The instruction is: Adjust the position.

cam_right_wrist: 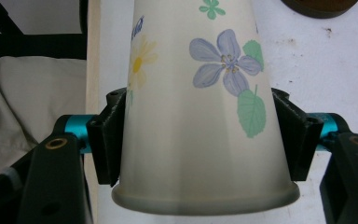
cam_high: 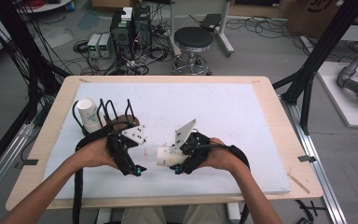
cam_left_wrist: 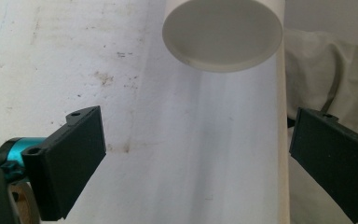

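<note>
**Cup squeezed sideways, second gripper waiting at its base**

Risk sits mostly with the right hand-held gripper, as I read it. Its jaws are nearly shut on the flowered paper cup, pads pressing the wall close to the rolled rim. Thin paper clamped that near the mouth could buckle or slip out if I tighten further or twist the wrist. The cup lies on its side above the tabletop, base pointing towards the left hand-held gripper.

That left gripper has its jaws spread wide with nothing between them; ahead of it I see the cup's round white base. If I close too early, or off the cup's axis, I judge I would knock it in the right grip rather than take it.

Beyond the left gripper stands a black wire rack with a second paper cup resting on it, mouth away from me. I cannot see inside either cup.
</note>
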`<state>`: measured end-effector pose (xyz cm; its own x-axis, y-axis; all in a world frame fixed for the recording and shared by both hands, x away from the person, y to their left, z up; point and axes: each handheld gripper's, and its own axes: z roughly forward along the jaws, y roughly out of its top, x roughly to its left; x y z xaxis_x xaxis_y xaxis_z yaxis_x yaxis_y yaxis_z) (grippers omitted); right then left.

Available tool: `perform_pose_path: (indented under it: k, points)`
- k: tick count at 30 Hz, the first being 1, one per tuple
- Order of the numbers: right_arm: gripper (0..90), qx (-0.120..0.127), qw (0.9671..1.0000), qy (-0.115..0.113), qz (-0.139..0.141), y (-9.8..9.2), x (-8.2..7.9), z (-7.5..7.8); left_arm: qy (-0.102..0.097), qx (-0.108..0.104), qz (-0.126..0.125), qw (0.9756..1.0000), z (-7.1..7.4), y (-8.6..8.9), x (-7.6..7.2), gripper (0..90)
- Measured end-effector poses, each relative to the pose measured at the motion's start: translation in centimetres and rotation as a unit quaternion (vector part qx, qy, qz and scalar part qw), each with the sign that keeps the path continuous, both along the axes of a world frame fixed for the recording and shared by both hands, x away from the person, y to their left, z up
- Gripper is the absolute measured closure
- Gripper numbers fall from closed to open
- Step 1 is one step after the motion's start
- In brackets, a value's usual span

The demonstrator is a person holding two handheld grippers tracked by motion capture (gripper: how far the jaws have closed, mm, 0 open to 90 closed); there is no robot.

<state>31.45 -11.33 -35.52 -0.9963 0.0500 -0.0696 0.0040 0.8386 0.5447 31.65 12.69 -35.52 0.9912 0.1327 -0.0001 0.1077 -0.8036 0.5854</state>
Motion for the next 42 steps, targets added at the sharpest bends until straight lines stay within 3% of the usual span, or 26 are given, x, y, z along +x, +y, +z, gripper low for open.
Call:
perform_pose_path:
  k: [17,31,32,34,38,42]
  points:
    - [30.7,-0.008,0.9999,0.006,0.011,1.4,0.4,-0.2,0.006,0.008,-0.020,0.9997,-0.7,-3.0,0.7,3.5]
    - [30.8,-0.011,0.9998,0.010,0.016,1.6,0.4,-0.3,0.005,0.016,-0.025,0.9996,-1.0,-3.8,0.8,3.6]
    - [30.8,-0.011,0.9997,0.010,0.017,1.6,0.3,-0.3,0.008,0.017,-0.027,0.9995,-1.0,-3.8,0.8,4.8]
    - [30.8,-0.012,0.9997,0.009,0.018,1.7,0.3,-0.3,0.013,0.018,-0.036,0.9991,-1.0,-3.9,0.9,16.8]
    - [30.8,-0.013,0.9997,0.010,0.017,1.7,0.4,-0.4,0.013,0.019,-0.040,0.9989,-1.1,-4.0,0.9,20.0]
    - [30.9,-0.014,0.9997,0.010,0.018,1.8,0.4,-0.4,0.018,0.015,-0.054,0.9983,-1.2,-4.1,0.7,28.8]
